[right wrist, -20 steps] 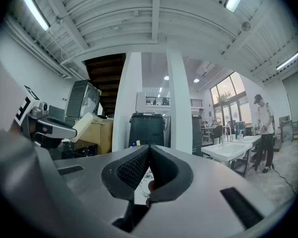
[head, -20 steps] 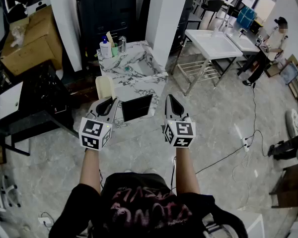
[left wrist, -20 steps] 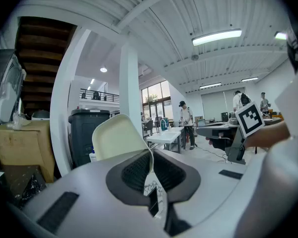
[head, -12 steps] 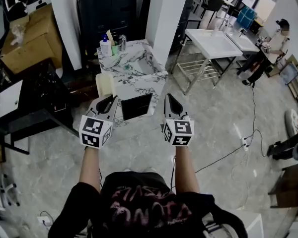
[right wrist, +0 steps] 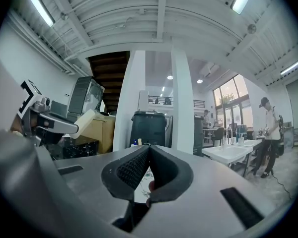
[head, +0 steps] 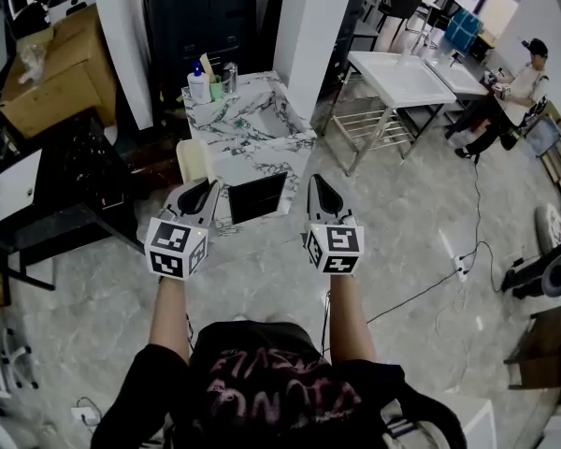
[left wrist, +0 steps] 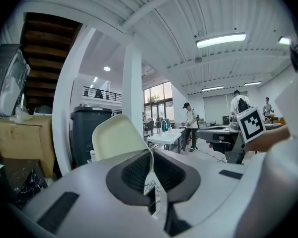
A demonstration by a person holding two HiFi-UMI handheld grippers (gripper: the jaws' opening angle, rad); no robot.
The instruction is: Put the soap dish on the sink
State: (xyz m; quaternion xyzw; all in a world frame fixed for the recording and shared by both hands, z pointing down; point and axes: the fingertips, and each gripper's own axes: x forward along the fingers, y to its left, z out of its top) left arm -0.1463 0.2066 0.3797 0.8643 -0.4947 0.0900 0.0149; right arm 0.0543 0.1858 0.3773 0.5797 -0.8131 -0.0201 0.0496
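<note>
Soap dish (head: pixel 193 160) is edging slightly up-left, now sitting centre-left of frame, near the marble sink surface (head: pixel 262 143). Left gripper (head: pixel 206 191) is clamping its rim. Right gripper (head: pixel 315 183) is hovering closed, empty.

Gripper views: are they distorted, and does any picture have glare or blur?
Left gripper view: strong fisheye bend, black corners, the column curves, the ceiling lamp glares white, the soap dish is fairly sharp. Right gripper view: the same bend and black corners, the near jaws look soft. Head view: even light, soft shadows, no motion blur.
</note>
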